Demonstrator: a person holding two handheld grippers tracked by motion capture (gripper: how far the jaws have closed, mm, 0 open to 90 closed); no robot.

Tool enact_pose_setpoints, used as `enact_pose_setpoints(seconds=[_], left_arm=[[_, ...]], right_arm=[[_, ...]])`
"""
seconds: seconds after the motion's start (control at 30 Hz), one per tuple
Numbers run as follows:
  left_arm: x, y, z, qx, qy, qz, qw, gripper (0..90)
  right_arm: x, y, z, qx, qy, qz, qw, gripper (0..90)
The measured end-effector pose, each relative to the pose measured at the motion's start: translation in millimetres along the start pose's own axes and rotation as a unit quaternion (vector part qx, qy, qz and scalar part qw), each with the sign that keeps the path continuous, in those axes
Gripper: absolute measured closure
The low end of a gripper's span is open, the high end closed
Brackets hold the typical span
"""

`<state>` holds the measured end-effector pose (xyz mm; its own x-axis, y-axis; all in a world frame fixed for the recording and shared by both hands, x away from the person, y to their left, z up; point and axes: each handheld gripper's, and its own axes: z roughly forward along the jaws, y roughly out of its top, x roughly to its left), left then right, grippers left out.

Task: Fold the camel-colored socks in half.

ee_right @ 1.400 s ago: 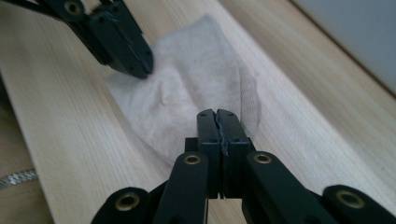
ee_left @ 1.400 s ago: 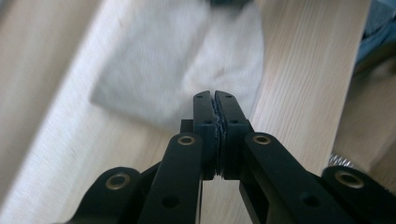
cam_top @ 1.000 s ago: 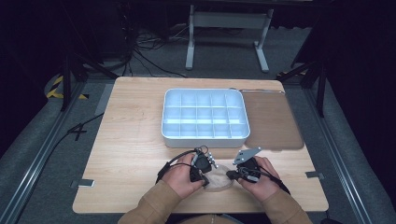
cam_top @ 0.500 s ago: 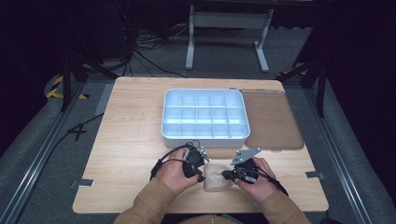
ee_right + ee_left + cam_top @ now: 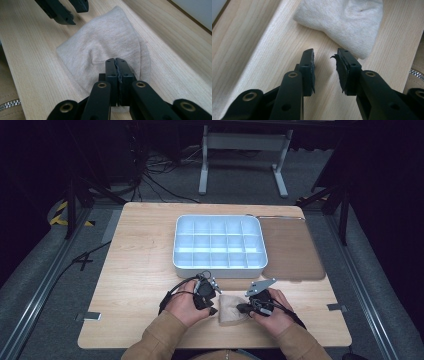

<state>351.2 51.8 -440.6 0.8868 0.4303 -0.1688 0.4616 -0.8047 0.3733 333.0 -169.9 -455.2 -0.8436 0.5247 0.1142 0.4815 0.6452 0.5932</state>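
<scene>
On the pale wooden table [image 5: 135, 270] (dark floor and cables beyond), the beige cloth [image 5: 232, 309] lay near the front edge. The right gripper [image 5: 116, 61] pinched its fabric with jaws closed, while the left gripper [image 5: 325, 58], just opening, stood apart beside it, holding nothing.

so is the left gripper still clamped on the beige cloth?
No: the left gripper has just been opening, nothing between its jaws, with the beige cloth lying ahead of them.
</scene>
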Motion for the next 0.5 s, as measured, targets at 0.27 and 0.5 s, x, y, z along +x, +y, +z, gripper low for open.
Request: enact_pose_setpoints(seconds=[0.27, 0.5], left_arm=[[-2.9, 3.1, 7.1, 0.011, -0.003, 0.012, 0.9999, 70.2], [-4.4, 5.4, 10.1, 0.009, 0.000, 0.016, 0.9998, 75.7]], right_arm=[[1.4, 0.0, 0.4, 0.000, -0.004, -0.005, 1.0000, 89.3], [2.2, -0.3, 0.7, -0.001, -0.008, -0.010, 0.9999, 89.3]])
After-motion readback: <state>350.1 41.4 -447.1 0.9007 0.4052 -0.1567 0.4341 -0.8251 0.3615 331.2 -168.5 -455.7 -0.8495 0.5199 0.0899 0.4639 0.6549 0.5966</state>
